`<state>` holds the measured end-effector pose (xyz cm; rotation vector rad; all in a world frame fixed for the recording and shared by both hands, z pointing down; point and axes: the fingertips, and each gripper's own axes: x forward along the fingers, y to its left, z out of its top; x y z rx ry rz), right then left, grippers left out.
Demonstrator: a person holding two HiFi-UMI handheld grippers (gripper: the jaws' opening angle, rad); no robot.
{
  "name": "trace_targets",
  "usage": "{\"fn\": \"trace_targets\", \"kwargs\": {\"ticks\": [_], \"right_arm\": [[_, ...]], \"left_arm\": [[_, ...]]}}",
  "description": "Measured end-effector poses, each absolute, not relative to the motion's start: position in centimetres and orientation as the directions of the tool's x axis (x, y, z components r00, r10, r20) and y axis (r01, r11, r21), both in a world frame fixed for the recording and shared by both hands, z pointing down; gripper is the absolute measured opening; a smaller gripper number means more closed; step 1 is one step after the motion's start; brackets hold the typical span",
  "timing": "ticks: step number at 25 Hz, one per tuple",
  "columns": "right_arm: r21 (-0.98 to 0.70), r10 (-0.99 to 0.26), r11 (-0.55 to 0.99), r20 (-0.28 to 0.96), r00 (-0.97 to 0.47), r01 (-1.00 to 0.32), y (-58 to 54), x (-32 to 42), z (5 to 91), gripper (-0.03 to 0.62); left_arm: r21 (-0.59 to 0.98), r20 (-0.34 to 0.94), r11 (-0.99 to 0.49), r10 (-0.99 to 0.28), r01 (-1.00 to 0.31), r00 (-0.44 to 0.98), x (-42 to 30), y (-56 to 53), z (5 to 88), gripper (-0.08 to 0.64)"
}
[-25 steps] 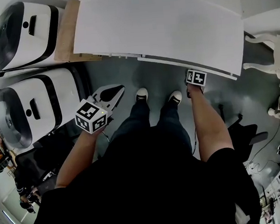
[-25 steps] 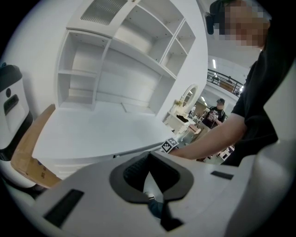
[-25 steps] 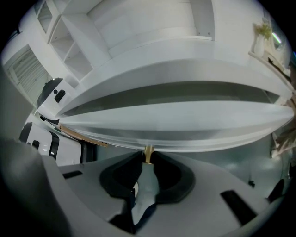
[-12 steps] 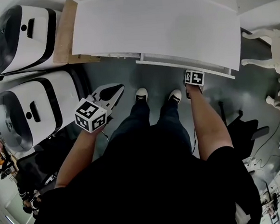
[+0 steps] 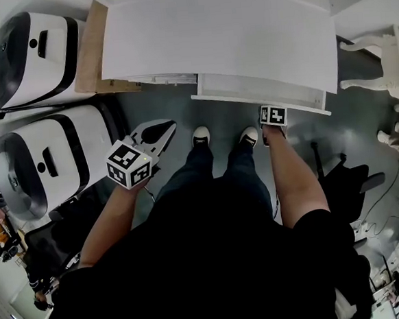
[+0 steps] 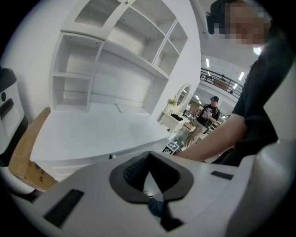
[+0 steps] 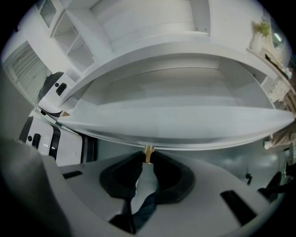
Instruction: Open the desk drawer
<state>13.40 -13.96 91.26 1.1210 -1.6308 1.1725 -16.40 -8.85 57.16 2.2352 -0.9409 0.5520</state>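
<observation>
The white desk (image 5: 217, 37) has a shallow drawer (image 5: 249, 88) pulled partly out below its front edge, at the right. My right gripper (image 5: 272, 110) is at the drawer's front, mostly hidden under its marker cube. In the right gripper view the drawer front (image 7: 175, 125) fills the middle, and my right gripper (image 7: 148, 157) is shut on the small gold knob (image 7: 148, 152). My left gripper (image 5: 167, 129) hangs left of the person's legs, away from the desk, its tips together and nothing in them. In its own view the left gripper (image 6: 148, 155) points at the desk top (image 6: 101, 132).
Two white machines with black bands (image 5: 33, 51) (image 5: 41, 161) stand at the left, beside a brown board (image 5: 91, 47). A white chair (image 5: 384, 58) is at the right, a dark chair base (image 5: 346, 185) behind it. The person's shoes (image 5: 201, 134) are under the desk edge. Shelves (image 6: 115, 60) rise above the desk.
The drawer has slid further out from under the desk, and my right gripper has come back with its knob. The left gripper has stayed in place.
</observation>
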Motion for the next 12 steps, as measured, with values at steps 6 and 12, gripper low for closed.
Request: {"fn": "trace_targets", "kwargs": {"ticks": [6,12], "right_arm": [[-0.242,-0.188,0.164,0.944,-0.271,-0.956,-11.7,13.5,91.3,0.075],[-0.243,-0.182,0.159,0.946,-0.27,-0.957,-9.4,13.6,91.3,0.075]], "left_arm": [[0.393,0.585,-0.552,-0.467,-0.735,0.663,-16.2,-7.9,57.0,0.008],[0.392,0.585,-0.571,-0.45,-0.721,0.675,-15.8,-6.9,56.9,0.008]]}}
